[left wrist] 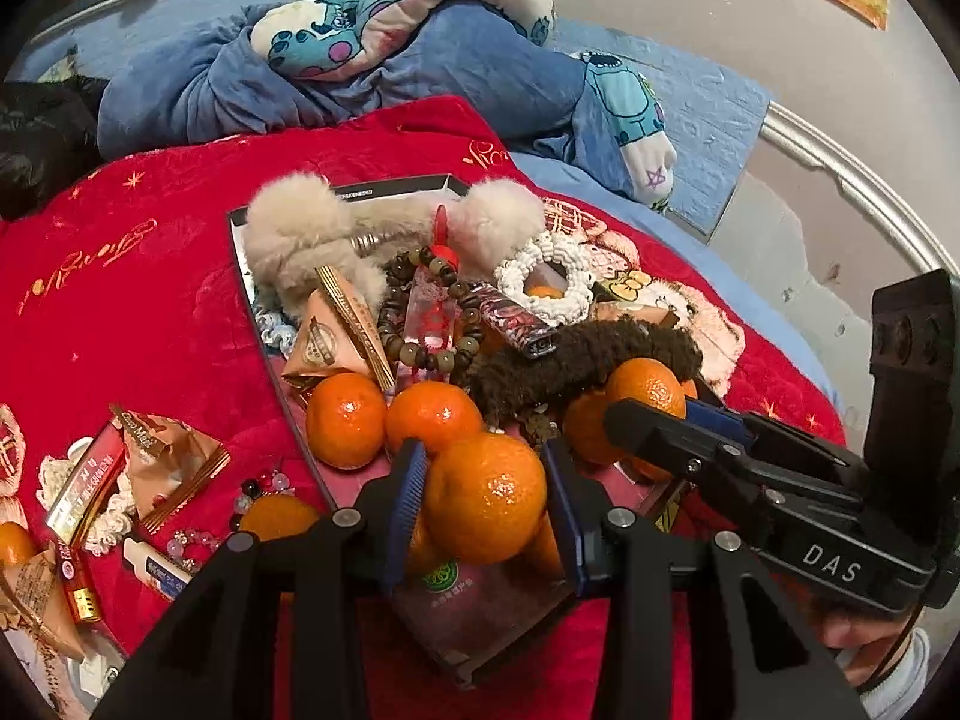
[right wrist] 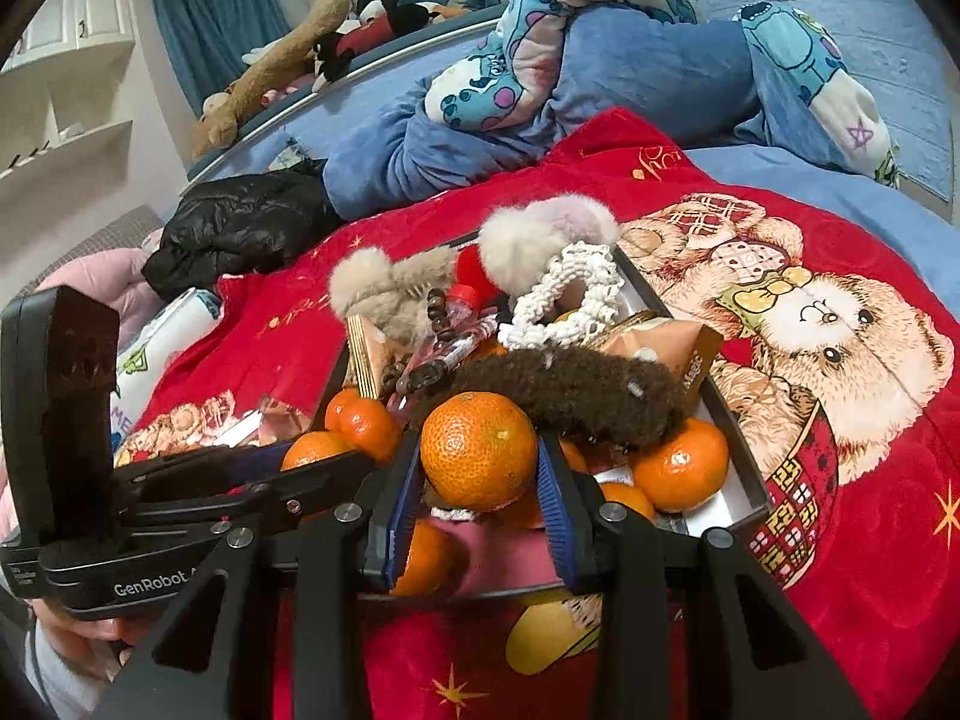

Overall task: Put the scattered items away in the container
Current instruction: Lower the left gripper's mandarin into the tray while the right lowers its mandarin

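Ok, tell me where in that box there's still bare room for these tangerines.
Little. The box is heaped. Bare floor shows only at its near right corner, beside a tangerine, and the near pink strip. Elsewhere crowded.

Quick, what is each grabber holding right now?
Left gripper: closed on a tangerine.
Right gripper: closed on another tangerine.

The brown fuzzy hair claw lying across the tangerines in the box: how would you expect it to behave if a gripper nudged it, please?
The brown fuzzy hair claw probably weighs little. It rests on round tangerines, so a push may slide or tip it off them. Its plush cover should grip rather than slip.
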### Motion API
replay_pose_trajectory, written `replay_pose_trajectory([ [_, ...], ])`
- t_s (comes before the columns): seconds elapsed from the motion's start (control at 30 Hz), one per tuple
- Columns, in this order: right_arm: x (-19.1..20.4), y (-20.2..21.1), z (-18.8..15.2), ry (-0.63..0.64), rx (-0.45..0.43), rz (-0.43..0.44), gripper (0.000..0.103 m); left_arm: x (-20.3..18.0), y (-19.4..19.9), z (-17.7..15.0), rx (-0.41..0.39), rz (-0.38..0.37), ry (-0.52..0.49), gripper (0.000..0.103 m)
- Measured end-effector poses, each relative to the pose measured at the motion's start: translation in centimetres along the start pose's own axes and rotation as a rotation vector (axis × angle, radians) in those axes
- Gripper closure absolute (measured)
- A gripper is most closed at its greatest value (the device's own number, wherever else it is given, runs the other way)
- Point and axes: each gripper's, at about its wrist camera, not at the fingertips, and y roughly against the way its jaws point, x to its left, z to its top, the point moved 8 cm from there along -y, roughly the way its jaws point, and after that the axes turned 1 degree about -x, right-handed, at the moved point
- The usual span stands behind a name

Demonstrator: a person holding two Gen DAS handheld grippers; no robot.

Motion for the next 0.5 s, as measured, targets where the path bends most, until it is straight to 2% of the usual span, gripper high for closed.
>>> replay_pose_trajectory([
  [0.5, -0.9, 0.8, 0.1, -0.046, -0.019, 0.01, 0.067, -1.0, 0.3, -0.4, 0.001, 0.018, -0.034, 0.062],
])
